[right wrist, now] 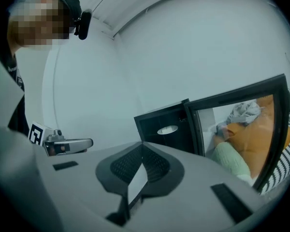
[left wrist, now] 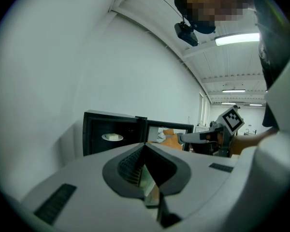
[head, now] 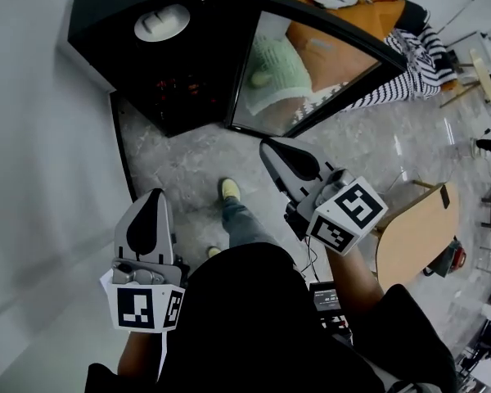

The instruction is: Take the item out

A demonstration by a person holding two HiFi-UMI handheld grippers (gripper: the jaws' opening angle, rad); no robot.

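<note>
Ahead, cabinet (head: 106, 15) door (head: 311, 72) stands wide open.

Black cabinet (head: 106, 31) stands ahead of both grippers, door (head: 311, 68) open. White plate (head: 161, 23) inside, beyond left gripper (head: 154, 195). Right gripper (head: 268, 143) just short of the door, jaws together, empty.
</note>
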